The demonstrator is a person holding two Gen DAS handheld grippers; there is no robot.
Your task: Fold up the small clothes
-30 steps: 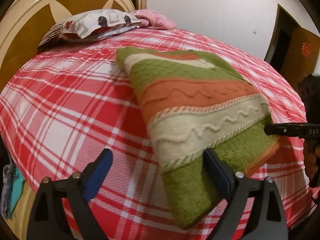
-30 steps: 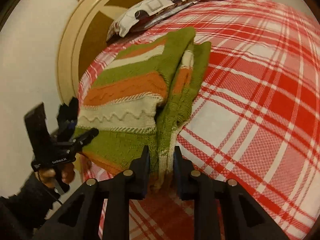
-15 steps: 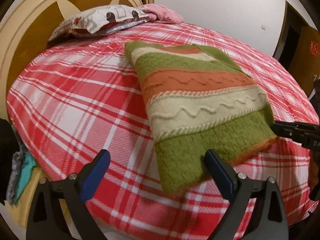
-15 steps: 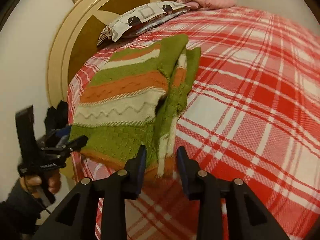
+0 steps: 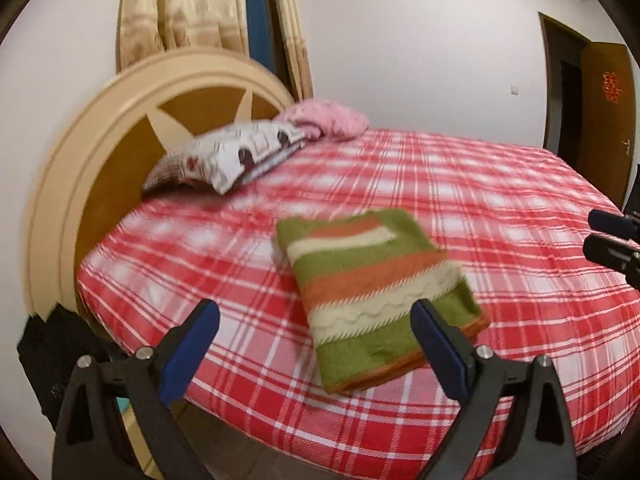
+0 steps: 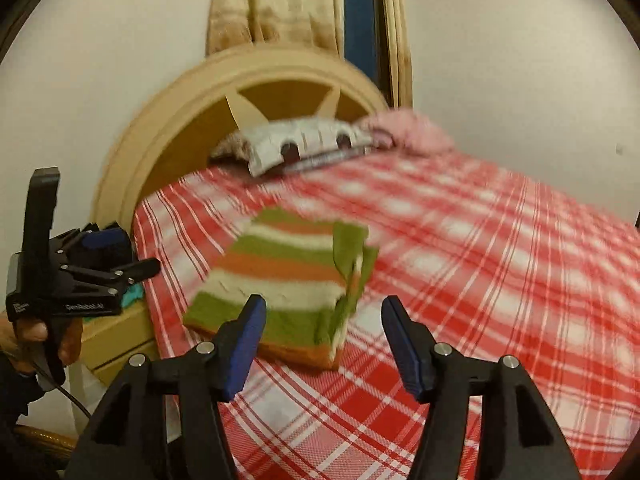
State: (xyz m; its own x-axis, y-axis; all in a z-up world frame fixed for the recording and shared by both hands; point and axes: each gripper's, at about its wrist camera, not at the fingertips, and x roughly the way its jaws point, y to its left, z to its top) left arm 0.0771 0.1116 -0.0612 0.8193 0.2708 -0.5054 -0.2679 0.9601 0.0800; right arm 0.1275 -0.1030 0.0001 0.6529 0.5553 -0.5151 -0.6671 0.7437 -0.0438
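A folded knit sweater [image 5: 376, 288] with green, orange and cream stripes lies flat on the red plaid bed [image 5: 500, 208], near its front corner. It also shows in the right wrist view [image 6: 280, 280]. My left gripper [image 5: 316, 352] is open and empty, held back from the sweater above the bed's edge. My right gripper [image 6: 324, 344] is open and empty, also back from the sweater. The left gripper shows at the left of the right wrist view [image 6: 116, 256], and the right gripper's tips show at the right edge of the left wrist view [image 5: 608, 236].
A patterned pillow [image 5: 232, 156] and a pink cloth [image 5: 328, 120] lie at the round wooden headboard [image 5: 120, 128]. Curtains [image 5: 180, 4] hang behind it. A brown door [image 5: 608, 120] stands at the right. A low cabinet [image 6: 120, 336] stands beside the bed.
My right gripper let go of the sweater's edge and opened. Both grippers pulled back and up from the bed. The sweater lies still, folded.
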